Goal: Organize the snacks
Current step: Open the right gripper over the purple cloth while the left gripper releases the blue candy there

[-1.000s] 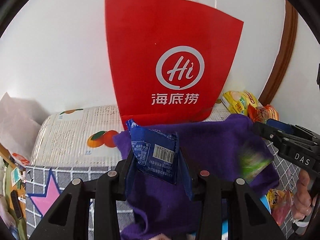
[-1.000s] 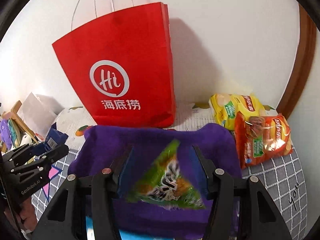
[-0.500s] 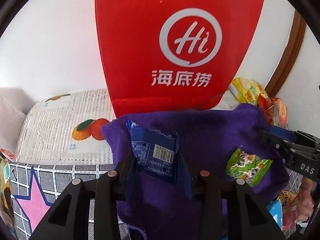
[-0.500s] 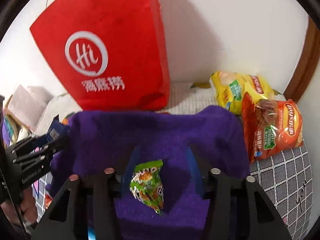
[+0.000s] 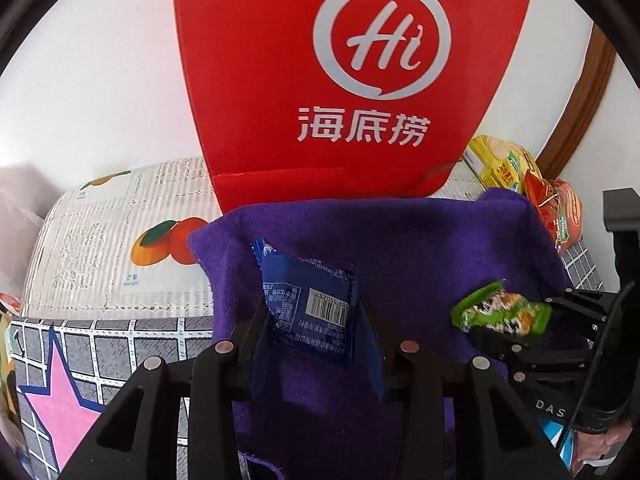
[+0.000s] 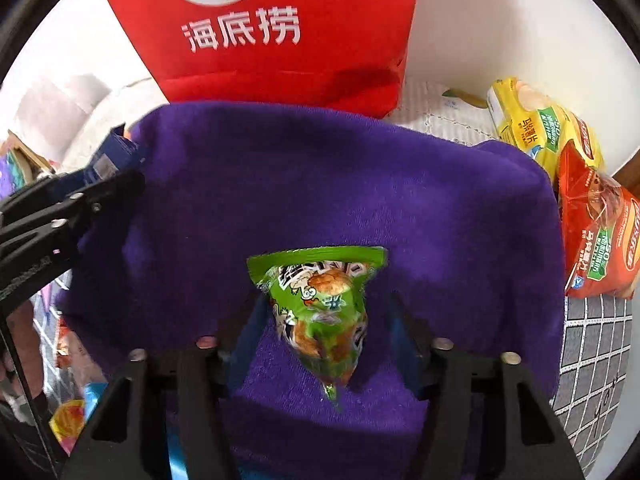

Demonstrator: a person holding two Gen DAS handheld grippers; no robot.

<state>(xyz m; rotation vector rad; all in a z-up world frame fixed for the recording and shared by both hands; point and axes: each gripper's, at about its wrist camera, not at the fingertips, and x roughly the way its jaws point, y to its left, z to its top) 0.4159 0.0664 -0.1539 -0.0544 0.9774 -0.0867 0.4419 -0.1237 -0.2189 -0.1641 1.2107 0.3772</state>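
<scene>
Above the purple cloth point(image 5: 420, 248), both grippers pitch steeply down; left gripper point(image 5: 316, 320) pinches a blue packet point(image 5: 310, 300); right gripper point(image 6: 320, 320), jaws just closing, clamps a green packet point(image 6: 320, 312); ahead stands a red bag point(image 5: 352, 80)

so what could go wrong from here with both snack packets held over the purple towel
1. The right tool pinches the green snack packet by its crumpled lower end; its jaws have just been closing, so the slick wrapper could twist or slip out.
2. The left tool holds the blue snack packet near the right tool; the two could bump.
3. The purple towel is soft and humped, so released packets may slide off.
</scene>
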